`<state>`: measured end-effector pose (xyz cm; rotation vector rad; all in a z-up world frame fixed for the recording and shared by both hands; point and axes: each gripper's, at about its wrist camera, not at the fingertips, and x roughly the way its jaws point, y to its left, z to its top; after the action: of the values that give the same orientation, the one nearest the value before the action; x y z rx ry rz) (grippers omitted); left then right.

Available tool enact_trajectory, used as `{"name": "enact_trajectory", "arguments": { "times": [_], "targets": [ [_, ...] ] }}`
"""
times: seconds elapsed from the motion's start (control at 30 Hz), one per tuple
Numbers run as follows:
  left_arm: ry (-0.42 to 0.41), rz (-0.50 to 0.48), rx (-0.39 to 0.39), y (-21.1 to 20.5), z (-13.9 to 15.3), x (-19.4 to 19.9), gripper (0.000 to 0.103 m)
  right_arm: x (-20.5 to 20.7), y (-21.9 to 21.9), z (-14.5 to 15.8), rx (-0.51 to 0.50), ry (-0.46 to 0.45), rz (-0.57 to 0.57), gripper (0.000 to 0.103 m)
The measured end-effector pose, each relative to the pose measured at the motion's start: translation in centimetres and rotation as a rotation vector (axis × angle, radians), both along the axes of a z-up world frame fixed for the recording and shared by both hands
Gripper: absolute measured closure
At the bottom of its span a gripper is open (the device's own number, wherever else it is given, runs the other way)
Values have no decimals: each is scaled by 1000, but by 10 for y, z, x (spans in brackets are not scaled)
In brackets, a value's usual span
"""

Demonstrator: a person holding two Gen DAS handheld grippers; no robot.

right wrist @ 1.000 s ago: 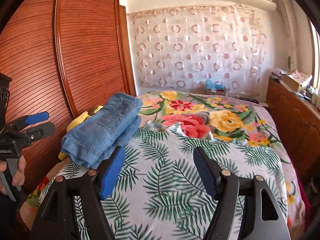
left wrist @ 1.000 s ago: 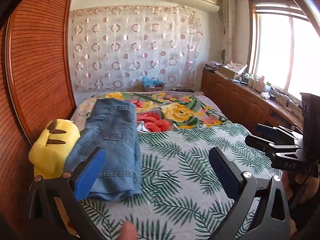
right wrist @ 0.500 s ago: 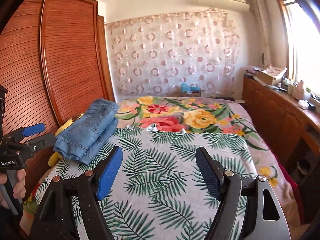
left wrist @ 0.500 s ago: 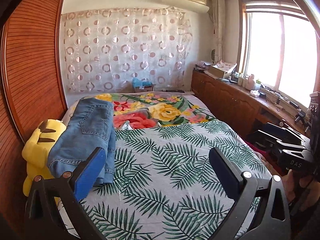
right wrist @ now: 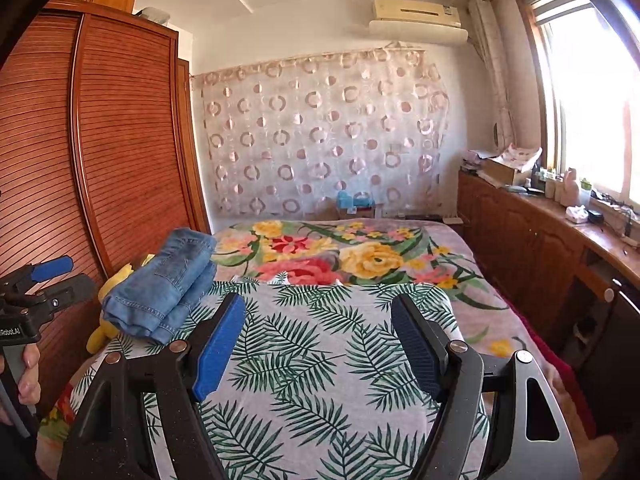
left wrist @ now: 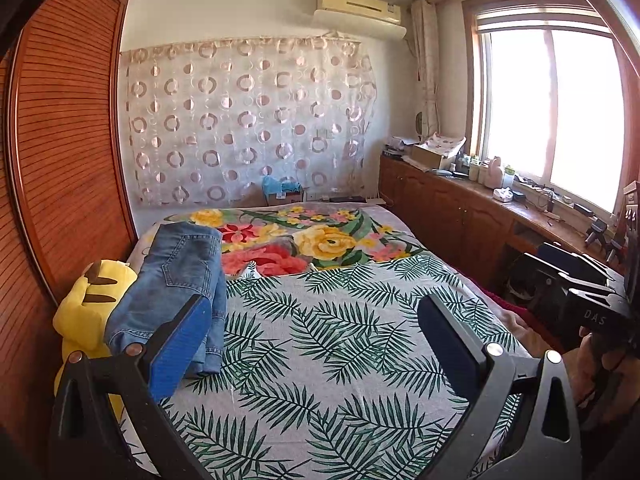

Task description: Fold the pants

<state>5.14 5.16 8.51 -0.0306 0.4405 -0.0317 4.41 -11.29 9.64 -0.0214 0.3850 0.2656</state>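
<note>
At left of the frame, the folded jeans (left wrist: 172, 288) rest partly on a yellow plush toy (left wrist: 86, 304) at the bed (left wrist: 340, 340) edge and could slide off. Left gripper (left wrist: 316, 344) and right gripper (right wrist: 320, 344) gape, empty.

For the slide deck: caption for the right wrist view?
Folded jeans rest at the bed's left edge; open right gripper holds nothing.
</note>
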Motion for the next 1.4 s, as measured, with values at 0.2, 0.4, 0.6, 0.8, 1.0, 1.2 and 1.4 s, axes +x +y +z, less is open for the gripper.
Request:
{"name": "enact_trajectory", "arguments": {
  "times": [0.2,0.4,0.6,0.8,1.0,1.2,1.4],
  "targets": [
    [-3,5,1,1,1,-2,0,2,2,-4,5,0,1,26],
    [-1,9,0,1,0,-2,0,6,-9,-7,-1,-5,6,26],
    [6,19,-2,0,-1,-1,0,8,-11,-8,-2,-7,11,26],
    [6,19,-4,-1,0,-1,0,10,-13,-8,-2,-6,15,26],
    [5,18,-7,0,0,0,0,10,-14,-8,-1,-6,18,26],
    [5,19,-7,0,0,0,0,10,-16,-8,-4,-8,22,26],
    [4,20,-7,0,-1,0,0,11,-17,-8,-3,-11,23,26]
  ]
}}
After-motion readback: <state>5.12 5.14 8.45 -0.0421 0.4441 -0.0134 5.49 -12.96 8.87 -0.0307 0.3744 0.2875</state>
